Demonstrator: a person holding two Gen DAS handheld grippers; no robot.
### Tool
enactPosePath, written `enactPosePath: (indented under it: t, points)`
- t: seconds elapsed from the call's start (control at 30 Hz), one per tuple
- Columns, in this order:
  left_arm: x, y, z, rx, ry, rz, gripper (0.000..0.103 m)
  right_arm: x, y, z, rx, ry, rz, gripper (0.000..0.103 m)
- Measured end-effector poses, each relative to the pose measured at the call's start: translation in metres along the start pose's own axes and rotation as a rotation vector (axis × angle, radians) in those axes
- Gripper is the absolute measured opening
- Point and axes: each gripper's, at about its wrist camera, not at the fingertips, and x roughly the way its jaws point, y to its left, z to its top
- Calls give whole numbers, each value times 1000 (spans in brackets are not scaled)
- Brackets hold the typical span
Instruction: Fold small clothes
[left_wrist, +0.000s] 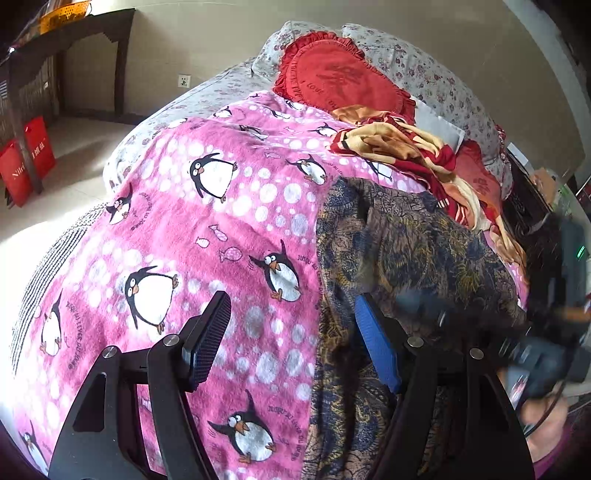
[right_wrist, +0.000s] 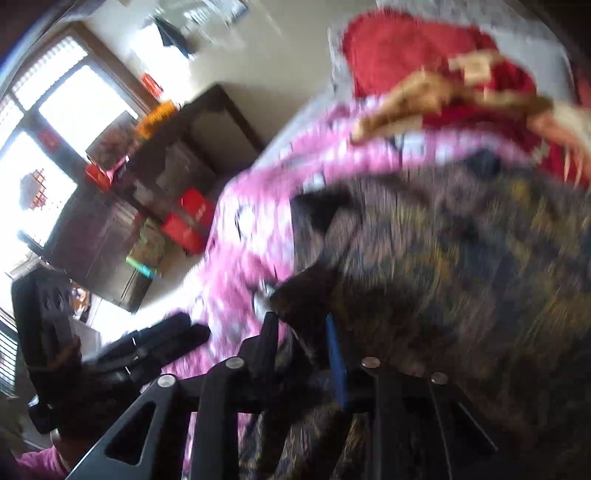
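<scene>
The left claw (left_wrist: 291, 339) stands wide and empty over the garment's (left_wrist: 406, 251) left edge on the bed (left_wrist: 184, 99), its length running toward twelve o'clock, while the blurred right claw (right_wrist: 303, 343), narrowly parted, has cloth between its fingers.

Left wrist view: camera sits behind its own fingers (left_wrist: 208, 339), lower frame; tilted down, close over the pink penguin blanket (left_wrist: 207, 229) on the bed. Dark patterned garment (left_wrist: 406, 236) right of centre, red pillow (left_wrist: 332, 81) at top, dark table (left_wrist: 70, 40) upper left.

Right wrist view: motion-blurred, tilted down, very near the same garment (right_wrist: 461, 258), which fills the right half. Shared: blanket (right_wrist: 240, 221), pillow (right_wrist: 399, 48), table (right_wrist: 199, 118).
</scene>
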Motion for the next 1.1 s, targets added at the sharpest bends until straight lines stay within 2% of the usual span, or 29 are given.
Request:
enactPosePath:
  t: [0.07, 0.13, 0.2, 0.33, 0.47, 0.5, 0.53, 0.57, 0.67, 0.73, 0.77, 0.8, 0.87, 0.97, 1.1]
  points:
    - [4, -2, 2, 16, -4, -7, 70, -10, -16, -16, 26, 0, 2, 27]
    - [12, -9, 4, 42, 9, -14, 70, -46, -35, -29, 45, -46, 0, 35]
    - [26, -20, 7, 80, 24, -17, 70, -93, -56, -42, 58, -126, -33, 52]
    - [58, -45, 17, 144, 36, 1, 70, -180, -97, -69, 136, -247, -165, 57]
    - [87, -67, 25, 171, 76, -35, 67, -244, -145, -104, 289, -326, -231, 57]
    - [92, -73, 25, 183, 94, -33, 47, -255, -154, -113, 318, -345, -234, 57]
    - [96, -78, 25, 193, 116, -25, 19, -266, -164, -122, 352, -365, -244, 57]
    - [94, -82, 25, 204, 124, -20, 13, -274, -171, -127, 371, -376, -254, 57]
    - [65, -91, 27, 249, 54, -54, 10, -283, -183, -134, 407, -402, -314, 57]
    - [42, -81, 31, 223, 14, -70, 9, -289, -189, -136, 426, -416, -335, 58]
    - [37, -72, 33, 192, 11, -65, 9, -289, -193, -133, 437, -421, -339, 63]
    - [37, -63, 33, 160, 18, -46, 9, -284, -198, -129, 443, -422, -333, 70]
    - [43, -49, 30, 135, 46, 0, 8, -273, -208, -121, 453, -405, -322, 72]
    - [49, -42, 22, 98, 92, -58, 8, -253, -221, -109, 467, -378, -300, 72]
    - [49, -52, 19, 126, 81, -60, 8, -224, -233, -88, 442, -341, -317, 72]
